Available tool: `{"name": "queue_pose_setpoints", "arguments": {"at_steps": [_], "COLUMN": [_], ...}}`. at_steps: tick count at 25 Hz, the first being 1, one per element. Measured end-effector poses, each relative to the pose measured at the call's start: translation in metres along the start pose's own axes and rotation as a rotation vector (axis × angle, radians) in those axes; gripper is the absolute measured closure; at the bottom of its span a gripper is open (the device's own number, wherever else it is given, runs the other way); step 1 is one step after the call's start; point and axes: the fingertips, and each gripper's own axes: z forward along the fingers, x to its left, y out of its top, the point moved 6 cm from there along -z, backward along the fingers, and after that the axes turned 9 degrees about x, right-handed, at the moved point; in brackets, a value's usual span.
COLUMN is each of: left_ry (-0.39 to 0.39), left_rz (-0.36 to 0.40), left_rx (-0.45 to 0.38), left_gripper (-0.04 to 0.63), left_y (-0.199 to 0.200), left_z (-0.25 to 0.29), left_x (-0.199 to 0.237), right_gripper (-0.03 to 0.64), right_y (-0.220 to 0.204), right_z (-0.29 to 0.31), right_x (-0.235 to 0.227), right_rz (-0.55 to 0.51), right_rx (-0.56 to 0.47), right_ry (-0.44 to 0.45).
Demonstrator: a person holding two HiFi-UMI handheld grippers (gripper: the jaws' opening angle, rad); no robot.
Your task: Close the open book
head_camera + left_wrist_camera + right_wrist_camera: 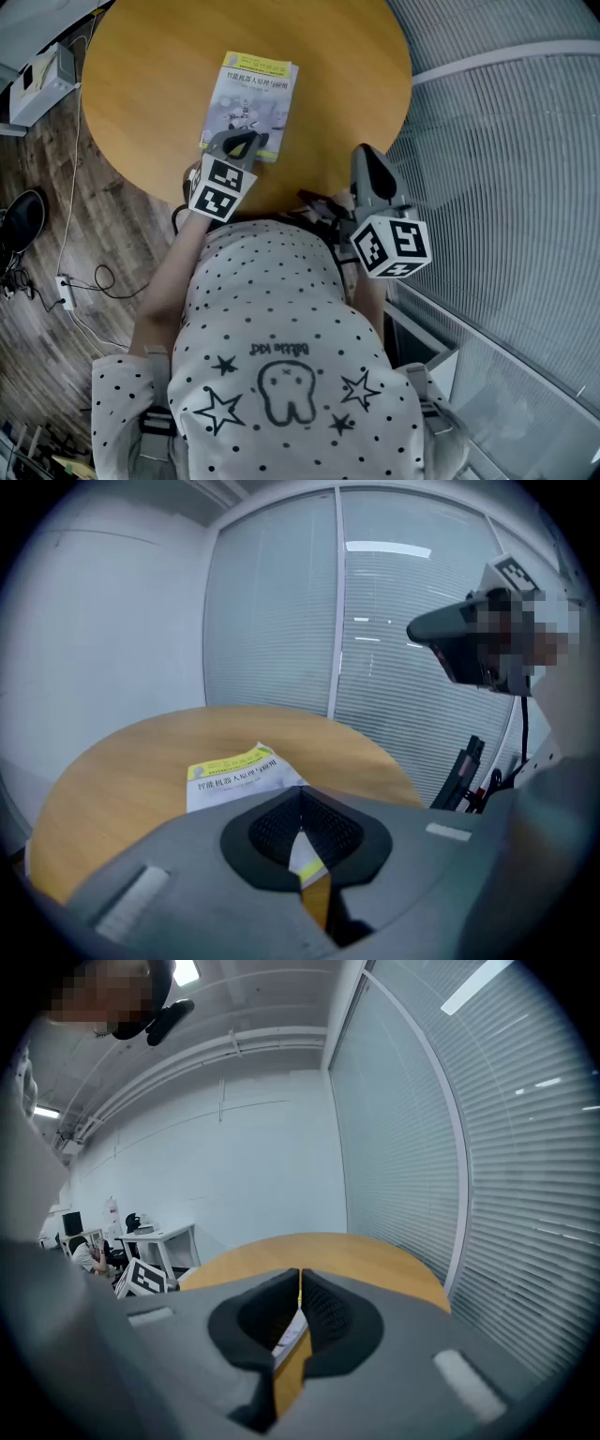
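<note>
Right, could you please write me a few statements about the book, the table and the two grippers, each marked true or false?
1. The white and yellow paperback book lies closed, cover up, on the round wooden table. True.
2. The left gripper has its jaws spread wide. False: they are together, with nothing between them.
3. The right gripper is clamped on the book. False: its jaws are shut on nothing, and it sits apart from the book, by the table's near edge.
4. The left gripper is nearer the book than the right gripper is. True.
</note>
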Motion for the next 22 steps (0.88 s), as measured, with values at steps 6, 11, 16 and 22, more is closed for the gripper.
{"name": "queue_pose_setpoints", "arguments": {"at_steps": [6,11,16,22], "left_ry": [0.11,0.153,0.193,0.236], "left_rz": [-0.043,-0.067,-0.039,-0.055], "left_rx": [-0.188,-0.364,-0.496,-0.566], "left_gripper": [0.586,0.586,0.586,0.586], "left_y": [0.045,0.088,0.115,0.122], "left_z": [-0.043,-0.093,-0.136,-0.174], "left_x": [0.026,0.039,0.041,0.04], "right_gripper": [0.606,0.606,0.606,0.606], "right_y": [-0.001,0.0,-0.003,-0.006], "right_z": [-0.001,-0.002,-0.001,-0.001], "right_x": [0.0,0.001,0.002,0.0], "right_rz": [-0.002,-0.003,0.002,0.007], "right_rx": [-0.003,-0.01,-0.011,-0.01], "right_ry": [0.005,0.01,0.015,0.019]}}
